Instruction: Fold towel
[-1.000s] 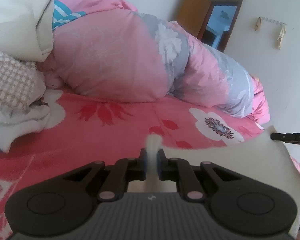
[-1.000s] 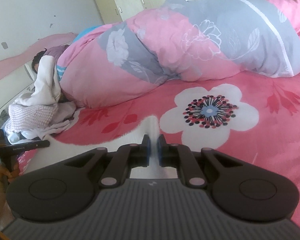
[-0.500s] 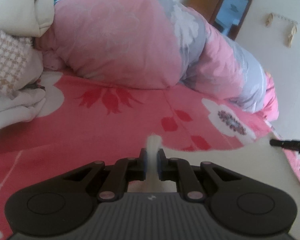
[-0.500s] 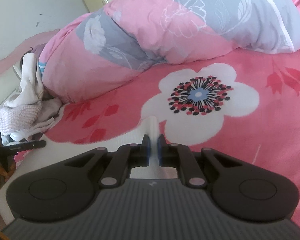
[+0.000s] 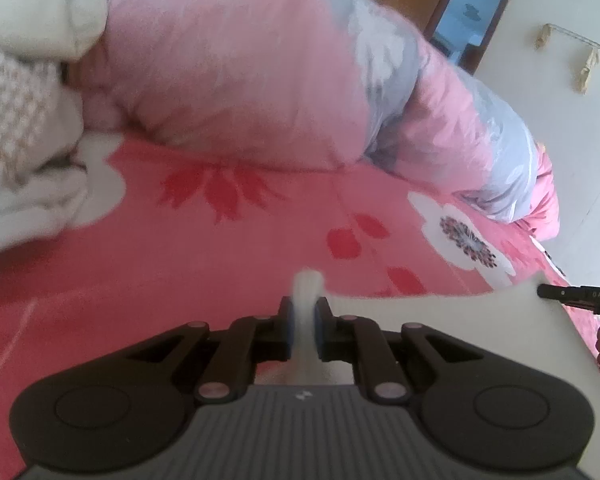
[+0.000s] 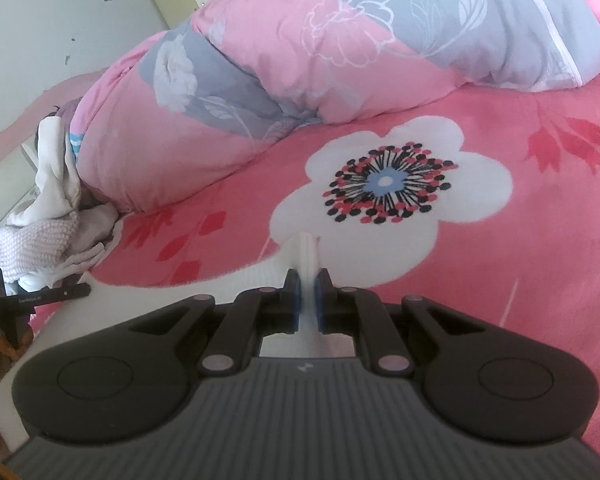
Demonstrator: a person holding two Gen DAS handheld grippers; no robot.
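at the far left we found a heap of pale laundry lying on the bed, pressed against a rolled pink and grey quilt. we noted our left hand-held gripper pinching one corner of the white towel, a tuft of cloth standing up between the blue pads. the towel's top edge ran taut to the right, above the red floral bedsheet, towards the tip of the other tool at the frame's edge. in the right wrist view we recorded our right hand-held gripper clamped on the opposite corner of the same towel, its jaws nearly together with only cloth between them. beyond it lay a large white flower print on the sheet. a brown door stood open at the back right. the left view was blurred.
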